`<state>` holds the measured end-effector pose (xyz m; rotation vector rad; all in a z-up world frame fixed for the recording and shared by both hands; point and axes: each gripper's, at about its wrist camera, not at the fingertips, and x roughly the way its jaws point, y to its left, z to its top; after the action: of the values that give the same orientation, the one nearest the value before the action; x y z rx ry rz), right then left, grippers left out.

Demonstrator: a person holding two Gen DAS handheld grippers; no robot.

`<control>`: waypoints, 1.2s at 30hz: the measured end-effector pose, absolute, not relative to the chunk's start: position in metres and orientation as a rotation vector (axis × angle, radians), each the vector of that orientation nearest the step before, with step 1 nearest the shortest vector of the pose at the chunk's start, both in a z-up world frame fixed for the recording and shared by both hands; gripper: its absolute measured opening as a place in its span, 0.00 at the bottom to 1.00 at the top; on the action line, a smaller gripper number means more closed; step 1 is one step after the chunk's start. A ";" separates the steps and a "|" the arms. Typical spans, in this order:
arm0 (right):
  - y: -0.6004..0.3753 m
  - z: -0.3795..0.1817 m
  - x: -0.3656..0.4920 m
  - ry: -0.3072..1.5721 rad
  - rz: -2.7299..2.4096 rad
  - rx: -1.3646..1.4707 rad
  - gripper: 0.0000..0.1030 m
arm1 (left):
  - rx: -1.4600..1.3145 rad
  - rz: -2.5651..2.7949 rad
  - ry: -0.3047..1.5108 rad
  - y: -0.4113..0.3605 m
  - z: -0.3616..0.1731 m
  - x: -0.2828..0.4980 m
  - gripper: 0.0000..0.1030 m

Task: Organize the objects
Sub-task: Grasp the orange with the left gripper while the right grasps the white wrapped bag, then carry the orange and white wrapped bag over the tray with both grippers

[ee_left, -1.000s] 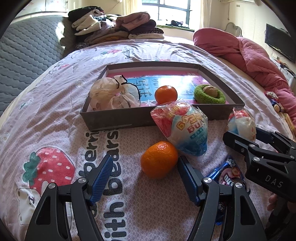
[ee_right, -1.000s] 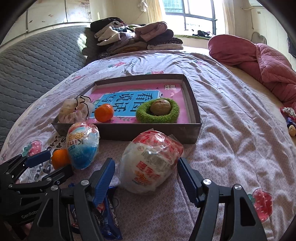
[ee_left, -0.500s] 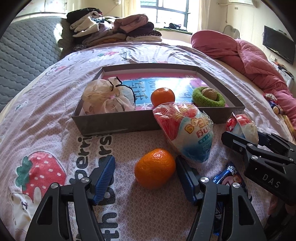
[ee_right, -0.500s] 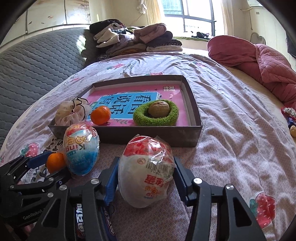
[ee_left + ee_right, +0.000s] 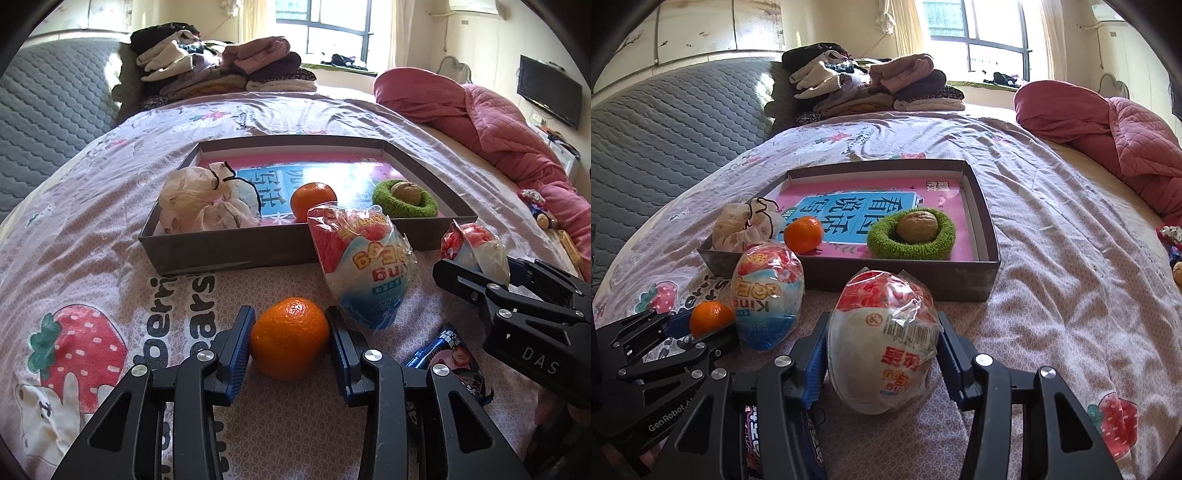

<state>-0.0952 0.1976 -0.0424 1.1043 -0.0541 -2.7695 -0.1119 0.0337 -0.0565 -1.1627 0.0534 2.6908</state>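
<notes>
The left hand-held gripper [image 5: 290, 341] has just been closing, and its blue pads now touch both sides of a tangerine [image 5: 289, 339] that lies on the bed [image 5: 92, 258]. The right hand-held gripper [image 5: 882, 356] has narrowed too and clasps a wrapped egg [image 5: 884, 343] between its pads, the egg resting on the bedspread. A blue snack packet [image 5: 452, 356] lies between the two grippers, partly under them. Just beyond the tangerine stands a second wrapped egg [image 5: 364, 264], red on top and blue at the bottom, leaning against the front wall of a grey box [image 5: 229, 251]. Inside the box, on a pink and blue sheet, are a crumpled cloth pouch [image 5: 201, 201] at the left, another tangerine [image 5: 313, 201] near the middle, and a green ring [image 5: 404, 205] with a walnut [image 5: 405, 191] in it at the right. Farther back a pile of folded clothes [image 5: 221, 68] sits by the grey headboard [image 5: 40, 110], and a pink quilt [image 5: 491, 118] is bunched on the right, under the window [image 5: 332, 29].
</notes>
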 end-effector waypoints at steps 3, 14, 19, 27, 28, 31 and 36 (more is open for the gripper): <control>0.199 -0.040 -0.092 -0.043 -2.774 1.088 0.51 | -1.166 2.695 0.047 0.032 -0.055 -0.108 0.39; 0.201 -0.024 -0.082 -0.048 -2.779 1.017 0.51 | -1.117 2.751 0.060 0.026 -0.031 -0.093 0.39; 0.202 -0.017 -0.076 -0.049 -2.780 0.984 0.51 | -1.092 2.774 0.074 0.027 -0.019 -0.083 0.39; 0.206 -0.002 -0.066 -0.055 -2.797 0.924 0.51 | -1.036 2.800 0.104 0.034 0.003 -0.070 0.39; 0.207 0.000 -0.066 -0.058 -2.798 0.916 0.51 | -1.030 2.803 0.105 0.035 0.005 -0.069 0.38; 0.207 0.006 -0.063 -0.054 -2.805 0.892 0.51 | -1.017 2.808 0.119 0.037 0.011 -0.067 0.38; 0.208 0.013 -0.058 -0.051 -2.808 0.867 0.51 | -0.992 2.819 0.135 0.040 0.020 -0.061 0.38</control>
<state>-0.0581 0.2084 0.0130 0.8670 -0.0505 -2.8076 -0.0606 0.0398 0.0203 -0.9922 0.1353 2.8185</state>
